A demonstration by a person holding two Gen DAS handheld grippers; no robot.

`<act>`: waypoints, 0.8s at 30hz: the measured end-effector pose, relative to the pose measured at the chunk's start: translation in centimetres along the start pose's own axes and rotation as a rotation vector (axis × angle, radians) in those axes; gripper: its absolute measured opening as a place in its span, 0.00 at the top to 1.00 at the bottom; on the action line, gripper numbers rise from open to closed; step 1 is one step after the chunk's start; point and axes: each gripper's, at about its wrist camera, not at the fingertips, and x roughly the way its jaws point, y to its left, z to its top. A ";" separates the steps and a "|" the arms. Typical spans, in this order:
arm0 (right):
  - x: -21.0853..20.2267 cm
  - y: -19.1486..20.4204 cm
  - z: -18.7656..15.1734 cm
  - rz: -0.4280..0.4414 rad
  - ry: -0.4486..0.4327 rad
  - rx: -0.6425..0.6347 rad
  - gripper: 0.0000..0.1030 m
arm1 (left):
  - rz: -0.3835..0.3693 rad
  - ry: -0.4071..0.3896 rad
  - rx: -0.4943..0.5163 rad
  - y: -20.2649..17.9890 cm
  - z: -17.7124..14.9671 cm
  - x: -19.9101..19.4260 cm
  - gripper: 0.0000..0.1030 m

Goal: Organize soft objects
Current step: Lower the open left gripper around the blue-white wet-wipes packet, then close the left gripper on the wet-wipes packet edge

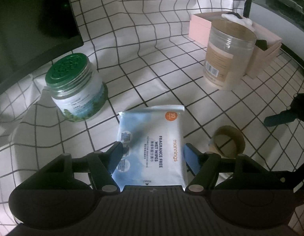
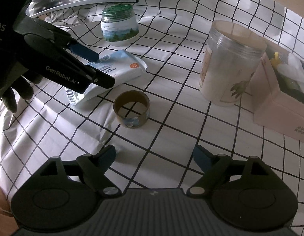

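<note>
Left wrist view: left gripper [image 1: 151, 153] pinches wet wipes pack [image 1: 152, 145] on checked cloth [image 1: 171, 74]; tape roll [image 1: 228, 141] at 3 o'clock. Right gripper [image 2: 154, 155] spread, holding nothing.

Flat blue-white wet-wipes pack [image 1: 152, 147] on cloth

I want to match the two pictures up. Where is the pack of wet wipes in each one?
Left wrist view: the wet wipes pack lies bottom centre, between the fingers of the left gripper.
Right wrist view: the pack is upper left of centre, with the left gripper around it.
Shared landmark: the green-lidded jar stands just beyond the pack.
</note>
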 end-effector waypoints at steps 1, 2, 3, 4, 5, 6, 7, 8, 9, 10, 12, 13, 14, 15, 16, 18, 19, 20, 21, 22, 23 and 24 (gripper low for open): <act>0.0 0.0 0.0 -0.001 0.000 0.001 0.15 | 0.000 0.000 0.001 0.0 0.0 0.0 0.28; 0.0 0.0 0.0 -0.001 -0.001 0.001 0.15 | 0.000 0.000 0.001 0.0 0.0 0.0 0.28; 0.0 0.0 0.0 -0.002 0.000 0.002 0.15 | 0.001 0.000 -0.001 -0.1 0.0 0.0 0.28; 0.0 0.0 0.0 -0.002 0.000 0.003 0.15 | 0.001 0.000 -0.001 -0.1 0.0 0.0 0.28; 0.0 0.1 0.0 -0.003 0.000 0.004 0.15 | 0.001 0.000 -0.001 -0.1 0.0 0.0 0.28; 0.0 0.1 0.0 -0.003 -0.001 0.004 0.14 | 0.001 -0.001 -0.001 -0.1 0.0 0.0 0.28; 0.0 0.1 -0.1 -0.004 -0.001 0.005 0.14 | 0.001 -0.001 -0.001 -0.1 0.0 0.0 0.28; 0.0 0.0 -0.1 -0.004 -0.002 0.004 0.14 | 0.001 -0.001 -0.001 -0.1 0.0 0.0 0.28; 0.0 0.0 -0.1 -0.004 -0.002 0.004 0.14 | 0.001 -0.001 -0.002 -0.1 0.0 0.0 0.28; 0.0 0.1 -0.1 -0.004 -0.002 0.004 0.14 | 0.002 -0.001 -0.003 -0.1 0.0 0.0 0.28; 0.0 0.0 -0.1 -0.003 -0.002 0.003 0.14 | 0.002 -0.001 -0.003 -0.1 0.0 0.0 0.28; 0.0 0.0 -0.1 -0.004 -0.003 0.003 0.14 | 0.002 -0.001 -0.003 -0.1 0.0 0.0 0.28; 0.0 0.0 -0.1 -0.003 -0.002 0.002 0.14 | 0.001 -0.001 -0.004 -0.1 0.0 0.0 0.28; 0.0 0.0 -0.1 -0.003 -0.002 0.002 0.14 | 0.001 -0.001 -0.003 -0.1 0.0 0.0 0.28; 0.0 0.0 -0.1 -0.003 -0.002 0.002 0.14 | 0.001 -0.001 -0.003 -0.1 0.0 0.0 0.28; 0.0 0.0 -0.1 -0.002 -0.002 0.001 0.13 | 0.001 -0.002 -0.002 0.0 0.0 0.0 0.28; 0.0 0.0 -0.1 -0.002 -0.003 0.001 0.13 | 0.000 -0.002 -0.002 0.0 -0.1 0.0 0.28; 0.0 0.0 -0.1 -0.002 -0.003 0.001 0.13 | 0.000 -0.002 -0.002 0.0 -0.1 0.0 0.28; 0.0 0.0 -0.1 -0.002 -0.003 0.001 0.13 | 0.000 -0.002 -0.001 0.0 -0.1 0.0 0.28; 0.0 0.0 -0.1 -0.002 -0.002 0.001 0.13 | 0.000 -0.002 -0.002 0.0 -0.1 0.0 0.28; 0.0 0.0 -0.1 -0.002 -0.003 0.001 0.13 | 0.000 -0.002 -0.002 0.0 -0.1 0.0 0.28; 0.0 0.0 -0.1 -0.002 -0.003 0.001 0.13 | 0.000 -0.002 -0.003 0.0 -0.1 0.0 0.28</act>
